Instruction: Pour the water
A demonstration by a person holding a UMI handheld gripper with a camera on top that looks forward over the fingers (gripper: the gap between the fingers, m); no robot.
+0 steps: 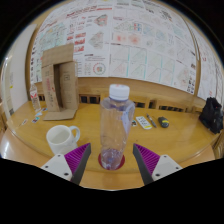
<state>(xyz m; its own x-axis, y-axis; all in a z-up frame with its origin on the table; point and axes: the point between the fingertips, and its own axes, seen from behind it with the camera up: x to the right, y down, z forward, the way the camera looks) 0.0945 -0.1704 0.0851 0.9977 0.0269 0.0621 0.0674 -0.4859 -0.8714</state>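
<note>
Clear plastic bottle (116, 128) w/ white cap stands upright on the wooden worktop (190, 150), dead centre between the fingers of the tool (110, 160), long axis vertical. Fingers spread, a gap showing either side of the bottle; not yet pinched. White mug (62, 138) sits just left of the bottle, near the left finger, so any pour likely tips leftward. Cardboard box (58, 82) stands beyond the mug.
</note>
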